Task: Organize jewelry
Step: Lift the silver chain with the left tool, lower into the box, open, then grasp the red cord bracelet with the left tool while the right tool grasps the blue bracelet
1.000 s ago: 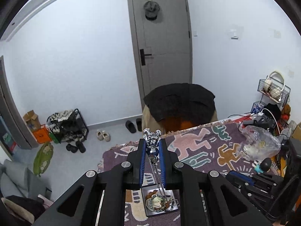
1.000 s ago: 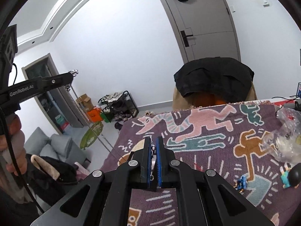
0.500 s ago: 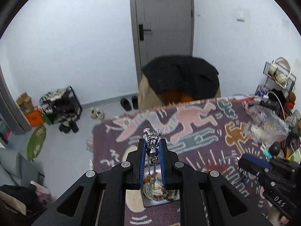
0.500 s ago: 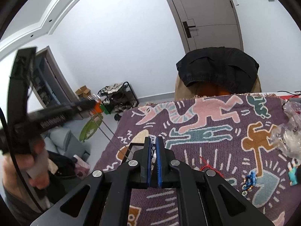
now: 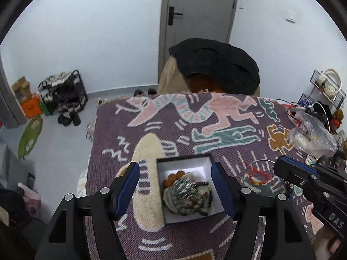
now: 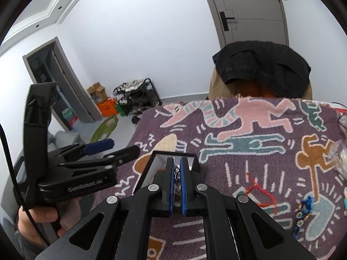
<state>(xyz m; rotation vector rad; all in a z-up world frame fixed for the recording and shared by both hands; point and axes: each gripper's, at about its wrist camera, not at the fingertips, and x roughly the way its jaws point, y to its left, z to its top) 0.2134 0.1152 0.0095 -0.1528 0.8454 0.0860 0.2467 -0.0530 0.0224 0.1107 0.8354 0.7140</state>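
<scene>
My left tongs (image 5: pixel 175 186) hang wide open and empty straddling the jewelry box (image 5: pixel 188 186) on the counter, while my right tongs (image 6: pixel 177 171), nearly closed on a silver chain (image 6: pixel 176 171), hover over its near-right edge.

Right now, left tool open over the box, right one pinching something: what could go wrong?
1. The right tool grips something small and silvery, a chain end perhaps; lifting away could drag the heaped jewelry out of the box.
2. The left tool straddles the box and could knock it.
</scene>
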